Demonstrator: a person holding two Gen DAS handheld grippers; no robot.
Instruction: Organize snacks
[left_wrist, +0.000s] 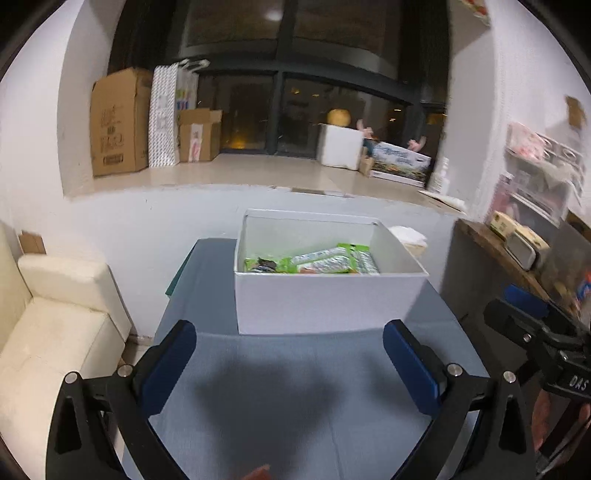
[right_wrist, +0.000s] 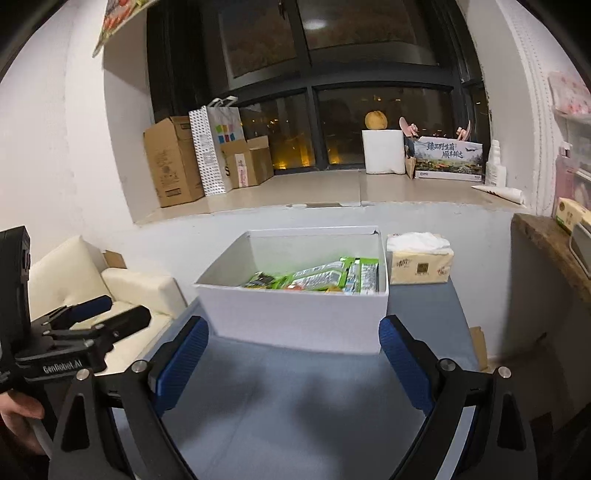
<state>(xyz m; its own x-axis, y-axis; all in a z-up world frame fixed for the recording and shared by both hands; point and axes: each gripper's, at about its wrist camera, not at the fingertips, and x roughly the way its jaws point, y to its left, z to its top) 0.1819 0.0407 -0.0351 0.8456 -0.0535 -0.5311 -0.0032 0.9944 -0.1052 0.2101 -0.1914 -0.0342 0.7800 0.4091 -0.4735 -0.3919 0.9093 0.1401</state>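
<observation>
Both tools, left and right, stood wide apart and empty over the counter. Snacks lay in the box; tissues sat just beside it.

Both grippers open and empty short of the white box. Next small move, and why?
Probably pull both back and look for any snack left outside. The left gripper and right gripper are open with nothing between the fingers. The green snack packets already lie inside the white box, and the blue tabletop in front shows none. Off-frame areas can't be judged.
</observation>
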